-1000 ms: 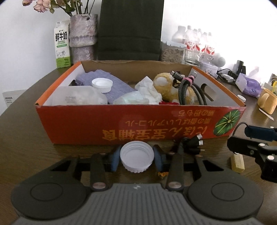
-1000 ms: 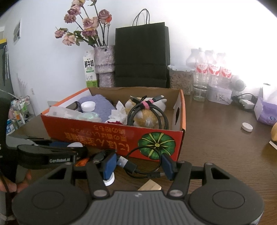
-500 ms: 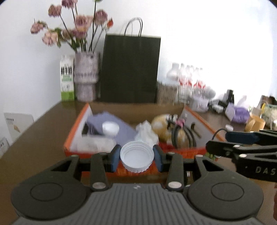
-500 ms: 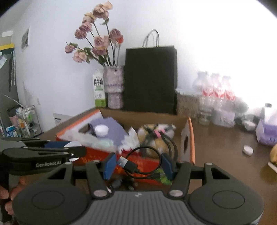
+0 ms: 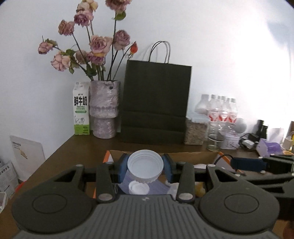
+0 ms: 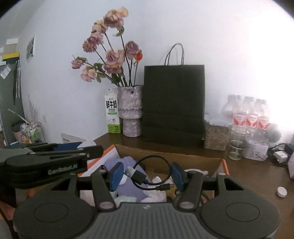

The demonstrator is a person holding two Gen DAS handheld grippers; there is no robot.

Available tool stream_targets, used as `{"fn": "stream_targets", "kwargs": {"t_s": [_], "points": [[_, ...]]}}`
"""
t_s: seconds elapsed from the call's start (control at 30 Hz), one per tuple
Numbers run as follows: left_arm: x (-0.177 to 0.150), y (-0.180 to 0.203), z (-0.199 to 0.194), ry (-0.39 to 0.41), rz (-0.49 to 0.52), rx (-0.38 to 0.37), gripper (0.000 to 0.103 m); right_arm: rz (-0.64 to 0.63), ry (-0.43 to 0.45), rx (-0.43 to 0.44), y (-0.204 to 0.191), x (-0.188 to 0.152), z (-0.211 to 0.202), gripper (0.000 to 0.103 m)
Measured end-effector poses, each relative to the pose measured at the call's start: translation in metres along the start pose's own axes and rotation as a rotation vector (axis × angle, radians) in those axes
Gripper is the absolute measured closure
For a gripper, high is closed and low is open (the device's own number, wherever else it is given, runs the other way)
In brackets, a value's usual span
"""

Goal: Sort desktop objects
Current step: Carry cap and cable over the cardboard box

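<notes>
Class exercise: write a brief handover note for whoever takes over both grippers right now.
Left gripper: jaws shut on a white cap, above the cardboard box.
Right gripper: jaws shut on a black USB cable, also over the box.
Done: both items picked up; cloth, another cap and tissue already lie in the box.
Left: drop both in; a small white cap remains on the table.

Cardboard box mostly hidden behind left gripper; contents largely unseen. Plush toy barely showing past right gripper. Water bottles washed out by glare. Top roses cut off.
</notes>
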State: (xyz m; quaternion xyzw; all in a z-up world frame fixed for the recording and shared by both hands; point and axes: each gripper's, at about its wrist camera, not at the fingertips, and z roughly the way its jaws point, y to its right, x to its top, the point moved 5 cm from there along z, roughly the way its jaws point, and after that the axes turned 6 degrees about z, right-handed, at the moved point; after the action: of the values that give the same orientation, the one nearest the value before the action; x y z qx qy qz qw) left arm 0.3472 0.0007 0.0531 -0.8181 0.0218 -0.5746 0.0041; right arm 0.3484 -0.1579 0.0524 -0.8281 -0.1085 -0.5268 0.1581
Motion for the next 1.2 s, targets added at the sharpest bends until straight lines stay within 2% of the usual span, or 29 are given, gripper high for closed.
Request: {"fn": "stream_targets", "kwargs": {"t_s": [0.1,0.3,0.73,0.83,0.9,0.93,0.97,1.0,1.07,1.13,1.2], "points": [[-0.005,-0.004,0.018,-0.025,-0.003,0.013,0.062,0.018,-0.026,-0.001,0.001,-0.001,0.022,0.047],[-0.036,-0.011,0.052,-0.105,0.004,0.026,0.062,0.022,-0.077,-0.030,0.006,-0.021,0.054,0.047],[-0.057,-0.006,0.061,-0.149,0.070,0.033,0.062,-0.020,-0.145,-0.063,0.004,-0.049,0.073,0.047],[-0.056,-0.006,0.058,-0.136,0.079,0.054,0.052,-0.019,-0.144,-0.071,0.005,-0.050,0.073,0.046],[-0.053,-0.009,0.055,-0.120,0.072,0.077,0.037,-0.005,-0.133,-0.068,0.007,-0.048,0.071,0.039],[-0.051,-0.011,0.053,-0.113,0.066,0.083,0.032,0.004,-0.124,-0.071,0.010,-0.047,0.069,0.029],[-0.049,-0.012,0.050,-0.103,0.060,0.087,0.022,0.015,-0.113,-0.076,0.012,-0.045,0.067,0.018],[-0.047,-0.012,0.048,-0.092,0.058,0.091,0.013,0.025,-0.102,-0.074,0.015,-0.043,0.064,0.015],[-0.043,-0.012,0.041,-0.059,0.065,0.125,0.000,0.040,-0.080,-0.061,0.017,-0.037,0.057,0.008],[-0.040,-0.011,0.037,-0.033,0.079,0.150,0.000,0.037,-0.060,-0.074,0.018,-0.034,0.050,0.000],[-0.039,-0.009,0.034,-0.025,0.077,0.144,0.000,0.036,-0.051,-0.075,0.019,-0.031,0.044,0.000]]}}
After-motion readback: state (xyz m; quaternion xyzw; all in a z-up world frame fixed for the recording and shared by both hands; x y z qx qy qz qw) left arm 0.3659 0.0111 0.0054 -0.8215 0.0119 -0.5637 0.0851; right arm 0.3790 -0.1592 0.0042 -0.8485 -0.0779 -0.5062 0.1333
